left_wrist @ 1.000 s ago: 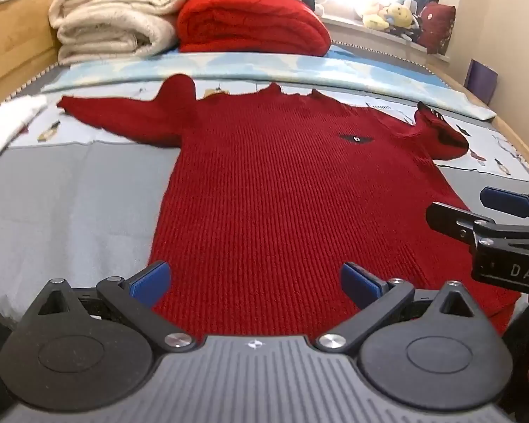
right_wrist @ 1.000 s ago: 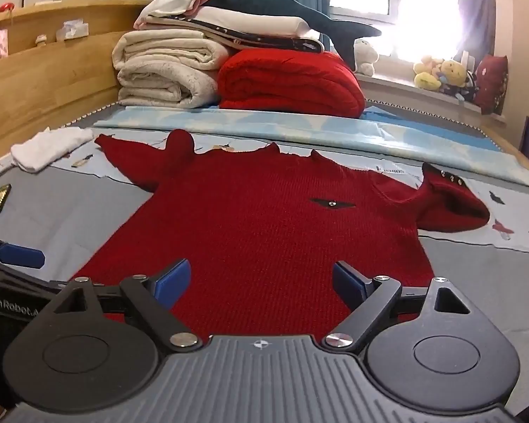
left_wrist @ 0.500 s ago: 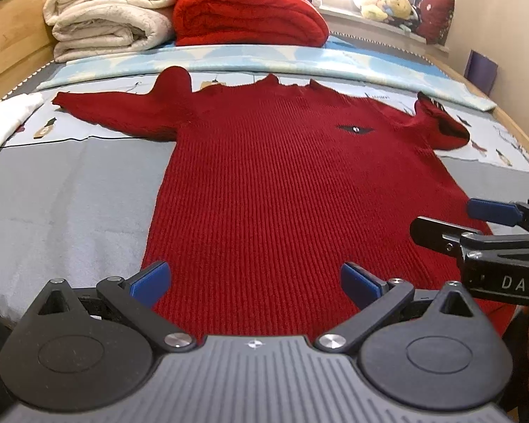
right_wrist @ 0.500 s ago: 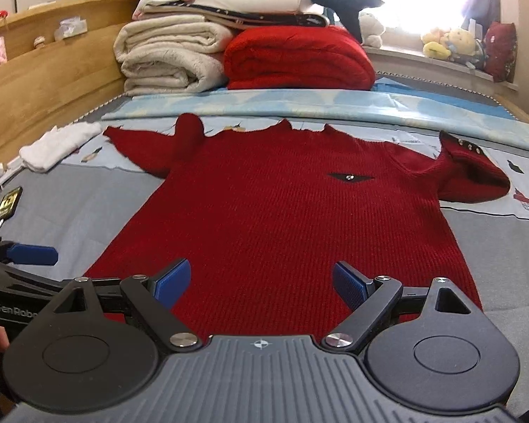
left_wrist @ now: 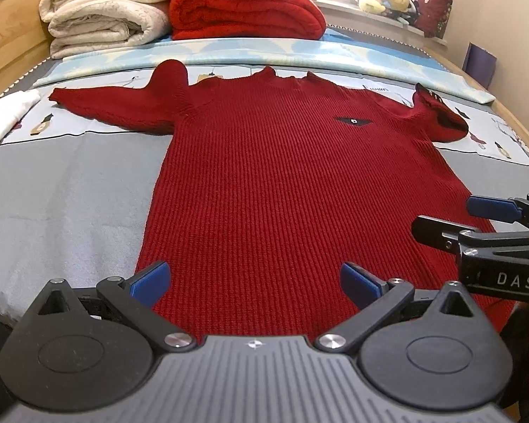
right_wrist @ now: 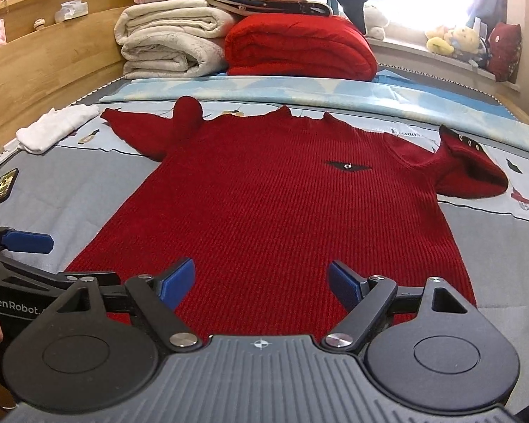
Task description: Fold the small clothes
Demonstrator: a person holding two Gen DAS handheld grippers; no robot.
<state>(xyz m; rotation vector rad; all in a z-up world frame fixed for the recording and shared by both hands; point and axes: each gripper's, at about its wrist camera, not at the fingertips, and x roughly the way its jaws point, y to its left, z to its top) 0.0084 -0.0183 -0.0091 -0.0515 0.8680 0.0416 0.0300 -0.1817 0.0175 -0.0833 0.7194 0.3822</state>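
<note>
A red knitted sweater [left_wrist: 282, 183] [right_wrist: 282, 211] lies flat on the bed, front up, with a small black badge on the chest. Its left sleeve stretches out to the side; its right sleeve is bunched at the shoulder. My left gripper [left_wrist: 254, 282] hovers open over the hem, toward the sweater's left side. My right gripper [right_wrist: 261, 278] hovers open over the hem toward the right side. Each gripper shows at the edge of the other's view: the right gripper [left_wrist: 476, 218] and the left gripper [right_wrist: 17, 246]. Nothing sits between either pair of fingers.
Folded cream blankets [right_wrist: 169, 42] and a folded red blanket [right_wrist: 299, 49] are stacked at the head of the bed. A white cloth [right_wrist: 53, 127] and a phone [right_wrist: 3, 188] on a cable lie at the left. A wooden headboard runs along the left side.
Both grippers have tilted down and moved a little forward over the hem, so the sweater fills more of each view. Both stay open.
</note>
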